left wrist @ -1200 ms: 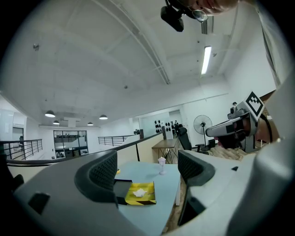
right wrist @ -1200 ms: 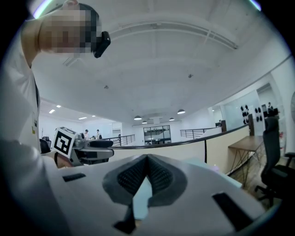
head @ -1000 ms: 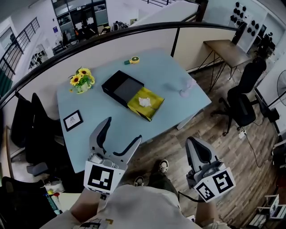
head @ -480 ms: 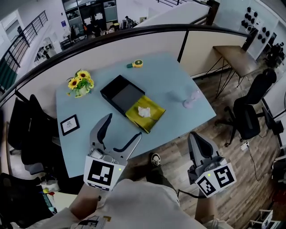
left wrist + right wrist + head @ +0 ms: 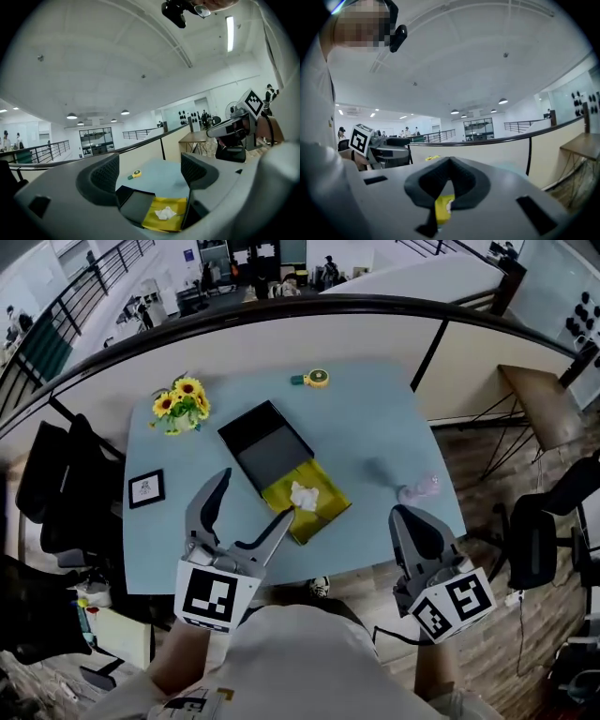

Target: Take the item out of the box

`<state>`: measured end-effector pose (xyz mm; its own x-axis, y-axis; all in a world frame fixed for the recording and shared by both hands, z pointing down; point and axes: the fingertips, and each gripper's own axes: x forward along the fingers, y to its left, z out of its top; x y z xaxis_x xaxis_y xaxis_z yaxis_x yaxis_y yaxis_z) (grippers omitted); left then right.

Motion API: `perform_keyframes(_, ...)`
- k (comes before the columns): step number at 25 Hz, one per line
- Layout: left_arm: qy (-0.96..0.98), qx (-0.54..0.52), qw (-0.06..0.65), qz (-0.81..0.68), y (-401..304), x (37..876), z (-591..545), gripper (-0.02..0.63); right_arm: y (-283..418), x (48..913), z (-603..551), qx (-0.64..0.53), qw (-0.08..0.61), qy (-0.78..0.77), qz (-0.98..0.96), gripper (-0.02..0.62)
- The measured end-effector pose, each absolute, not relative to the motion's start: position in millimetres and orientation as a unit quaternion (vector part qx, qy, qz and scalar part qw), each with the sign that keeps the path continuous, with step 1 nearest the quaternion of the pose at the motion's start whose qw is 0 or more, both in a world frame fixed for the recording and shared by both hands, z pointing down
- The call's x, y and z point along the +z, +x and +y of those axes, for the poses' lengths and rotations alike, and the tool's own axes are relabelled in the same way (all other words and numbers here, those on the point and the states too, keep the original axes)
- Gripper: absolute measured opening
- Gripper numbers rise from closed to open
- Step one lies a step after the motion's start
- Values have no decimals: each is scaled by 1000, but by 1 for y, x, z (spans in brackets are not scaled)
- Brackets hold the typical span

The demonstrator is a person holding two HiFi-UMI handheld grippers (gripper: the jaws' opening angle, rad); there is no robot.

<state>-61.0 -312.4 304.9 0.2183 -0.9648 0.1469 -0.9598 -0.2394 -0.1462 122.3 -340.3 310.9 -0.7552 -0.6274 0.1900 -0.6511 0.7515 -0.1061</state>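
The item [image 5: 303, 495], one crumpled white scrap, lies in the yellow half [image 5: 317, 518] of the box [image 5: 265, 439]. The box is open: a black half towards the middle of the surface [image 5: 375, 423] and the yellow half joined to it, slanting towards the near edge. The yellow half's near corner comes close to that edge but stays on the surface.

To the right of the box there is a broad bare stretch, ending at one small clear thing [image 5: 419, 488] near the right edge. To the left, one small frame [image 5: 146, 488] lies flat, well apart from the box. One bunch of sunflowers [image 5: 183, 401] stands at the far left corner and one tape measure [image 5: 318, 379] lies near the far edge. A curved partition [image 5: 281, 334] runs just behind that edge.

There are two grippers, both held on the near side, above the surface's near edge. The left gripper [image 5: 242, 521] has its fingers [image 5: 105, 176] wide apart. In the left gripper view the box and the item show in the gap, beyond the tips and not touched. The right gripper [image 5: 411, 526] has its fingers pressed together with nothing between them.
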Motion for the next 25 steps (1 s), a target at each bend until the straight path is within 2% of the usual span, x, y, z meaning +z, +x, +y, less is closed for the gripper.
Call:
perform_keyframes(10, -737, -128, -13, 664, -62, 327, -353, 395, 108, 331, -411, 96, 81, 272, -954, 3)
perform_keyframes(18, -736, -149, -37, 659, -77, 352, -362, 396, 83, 356, -420, 118, 95, 254, -955, 3)
perform_keyframes(25, -751, -175, -104, 628, -81, 405, -382, 396, 82, 393, -439, 149, 113, 287, -939, 3)
